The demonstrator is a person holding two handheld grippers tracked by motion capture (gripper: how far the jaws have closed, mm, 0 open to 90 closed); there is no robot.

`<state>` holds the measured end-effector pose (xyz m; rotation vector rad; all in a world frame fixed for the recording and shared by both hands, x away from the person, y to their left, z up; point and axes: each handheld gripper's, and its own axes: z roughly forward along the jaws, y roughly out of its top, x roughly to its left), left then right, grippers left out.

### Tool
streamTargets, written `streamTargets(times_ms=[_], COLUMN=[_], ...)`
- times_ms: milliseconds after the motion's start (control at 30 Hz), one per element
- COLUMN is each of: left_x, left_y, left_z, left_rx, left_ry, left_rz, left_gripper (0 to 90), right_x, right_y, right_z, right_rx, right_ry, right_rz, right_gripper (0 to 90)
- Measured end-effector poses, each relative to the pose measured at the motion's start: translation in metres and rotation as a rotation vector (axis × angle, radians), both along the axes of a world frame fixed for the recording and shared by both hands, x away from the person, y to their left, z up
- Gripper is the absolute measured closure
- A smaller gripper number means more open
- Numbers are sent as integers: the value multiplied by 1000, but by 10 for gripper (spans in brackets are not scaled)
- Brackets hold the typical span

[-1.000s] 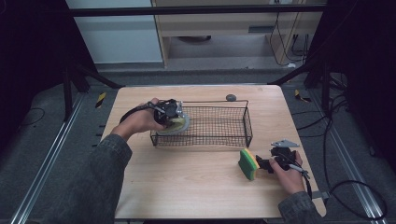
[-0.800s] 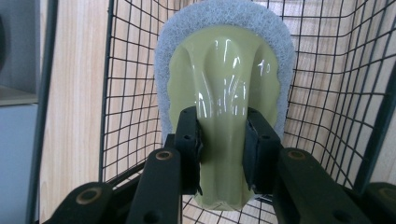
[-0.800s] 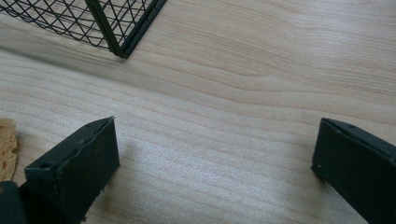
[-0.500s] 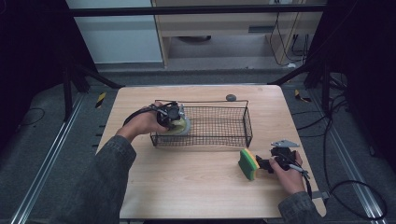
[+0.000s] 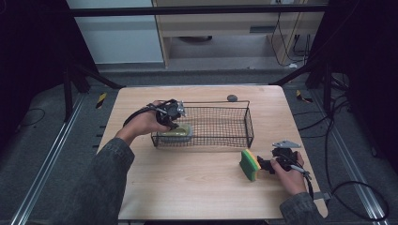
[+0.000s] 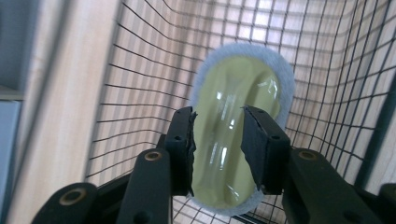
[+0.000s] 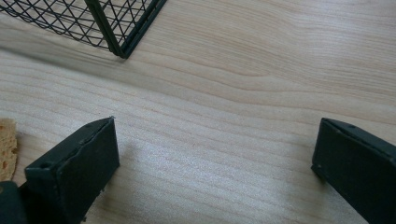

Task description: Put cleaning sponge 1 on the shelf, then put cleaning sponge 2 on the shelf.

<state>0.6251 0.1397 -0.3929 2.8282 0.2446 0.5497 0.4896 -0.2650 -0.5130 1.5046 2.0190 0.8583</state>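
Lying in the wire basket (image 5: 244, 123), the scrubber (image 6: 238, 135) sits between just-parted left gripper (image 6: 218, 144) jaws; right gripper (image 7: 215, 172) gapes.

The left gripper (image 5: 174, 115) points down and forward from a hand (image 5: 146, 123) raised on an outstretched, sleeved forearm; its jaws have just been opening (a narrow gap shows beside each of the fingers (image 6: 183, 149)). The right gripper (image 5: 264, 164) lies low, held level, its jaws spread wide.
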Motion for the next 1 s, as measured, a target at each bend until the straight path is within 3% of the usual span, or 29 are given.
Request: streamTargets(times_ms=[100, 300, 400, 500, 600, 667, 900, 1000], left_x=[-2, -8, -9, -12, -17, -23, -58, -74], left_y=[3, 4, 4, 6, 9, 12, 35, 48], left_z=[9, 21, 25, 32, 36, 40, 48, 40], left_rx=[-44, -77, -93, -165, -219, -236, -434, -462], left_ry=[-30, -82, -115, -132, -128, -143, -169, -183], left_rz=[26, 55, 90, 145, 165, 177, 299, 350], left_gripper=[602, 500, 341, 175, 100, 78, 54, 49], right_x=[0, 0, 0, 0, 0, 0, 1, 2], right_y=[0, 0, 0, 0, 0, 0, -1, -2], right_z=[0, 0, 0, 0, 0, 0, 0, 2], right_rx=[5, 4, 5, 3, 3, 6, 1, 0], right_ry=[2, 2, 3, 0, 0, 1, 4, 16], right_rz=[-2, -1, -2, 0, 1, -2, 7, 12], right_gripper=[8, 8, 7, 8, 8, 7, 12, 33])
